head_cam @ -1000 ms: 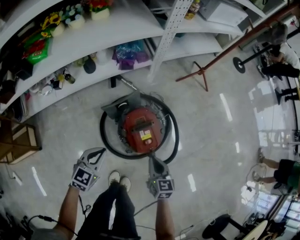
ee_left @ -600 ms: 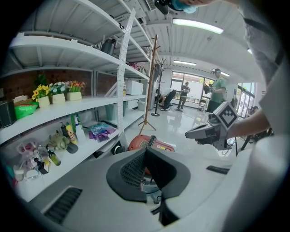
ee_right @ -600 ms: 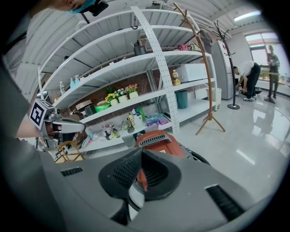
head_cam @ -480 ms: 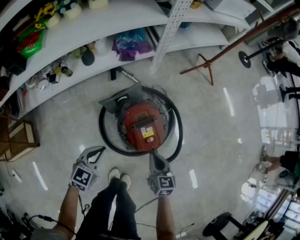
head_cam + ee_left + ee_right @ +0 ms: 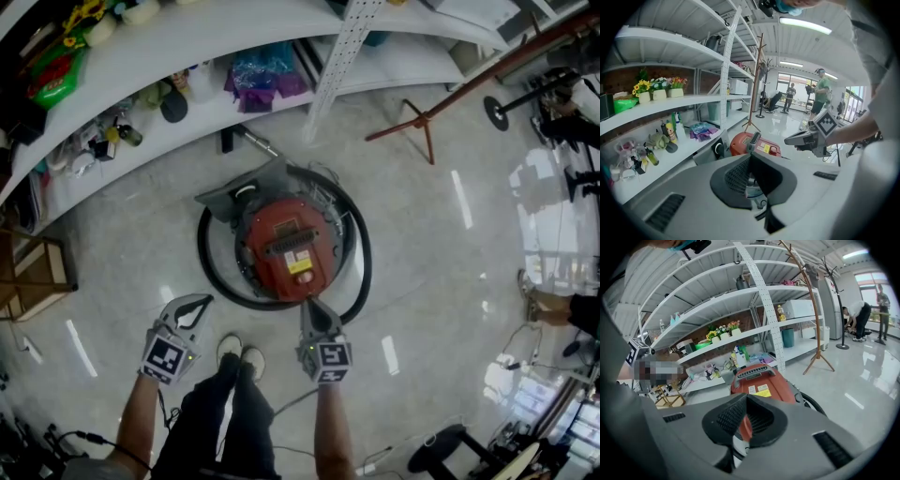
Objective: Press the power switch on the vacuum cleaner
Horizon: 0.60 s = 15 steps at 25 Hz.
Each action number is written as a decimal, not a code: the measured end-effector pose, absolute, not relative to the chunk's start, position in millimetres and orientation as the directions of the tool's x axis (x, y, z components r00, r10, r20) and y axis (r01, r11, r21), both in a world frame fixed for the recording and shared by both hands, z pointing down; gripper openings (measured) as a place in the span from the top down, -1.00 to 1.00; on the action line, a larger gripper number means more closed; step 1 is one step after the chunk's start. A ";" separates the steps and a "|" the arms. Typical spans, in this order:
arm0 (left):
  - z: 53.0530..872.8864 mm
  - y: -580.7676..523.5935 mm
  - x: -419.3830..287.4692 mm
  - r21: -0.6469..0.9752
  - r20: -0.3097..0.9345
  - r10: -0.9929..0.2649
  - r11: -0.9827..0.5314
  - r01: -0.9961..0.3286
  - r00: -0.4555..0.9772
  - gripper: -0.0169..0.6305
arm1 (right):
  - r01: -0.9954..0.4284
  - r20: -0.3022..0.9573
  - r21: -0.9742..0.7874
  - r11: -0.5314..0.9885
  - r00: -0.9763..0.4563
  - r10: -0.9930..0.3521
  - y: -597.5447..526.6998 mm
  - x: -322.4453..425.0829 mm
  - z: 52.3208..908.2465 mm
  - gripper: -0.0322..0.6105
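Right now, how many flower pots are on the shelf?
3, in a row on one shelf: yellow-flowered pot, middle pot, red-flowered pot. More may be hidden.

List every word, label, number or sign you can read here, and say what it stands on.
Nothing can be read as text.
Yellow label on the red vacuum cleaner: print too small to read.
White label beside it: too small to read.
Left marker cube, right marker cube: square patterns, no words.
Bottles on the shelf: labels blurred.
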State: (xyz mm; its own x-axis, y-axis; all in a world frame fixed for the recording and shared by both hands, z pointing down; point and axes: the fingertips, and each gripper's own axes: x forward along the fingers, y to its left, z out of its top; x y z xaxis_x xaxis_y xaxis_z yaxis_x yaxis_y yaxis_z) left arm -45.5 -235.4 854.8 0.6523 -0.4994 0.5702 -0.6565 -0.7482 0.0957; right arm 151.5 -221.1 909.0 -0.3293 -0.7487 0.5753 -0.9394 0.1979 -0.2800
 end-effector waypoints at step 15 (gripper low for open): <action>866.6 -226.0 -50.1 0.123 0.582 -0.494 -0.732 -0.670 0.646 0.97 | -0.940 0.596 -0.270 0.210 -0.334 -0.730 -244.3 151.0 952.2 0.86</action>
State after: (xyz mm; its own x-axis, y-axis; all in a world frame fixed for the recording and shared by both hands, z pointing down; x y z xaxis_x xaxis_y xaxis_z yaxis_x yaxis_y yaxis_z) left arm -50.1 -226.0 866.6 0.6462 -0.4941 0.5817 -0.6703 -0.7318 0.1230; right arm 151.0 -244.3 952.2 -0.3343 -0.7297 0.5965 -0.9397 0.2097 -0.2702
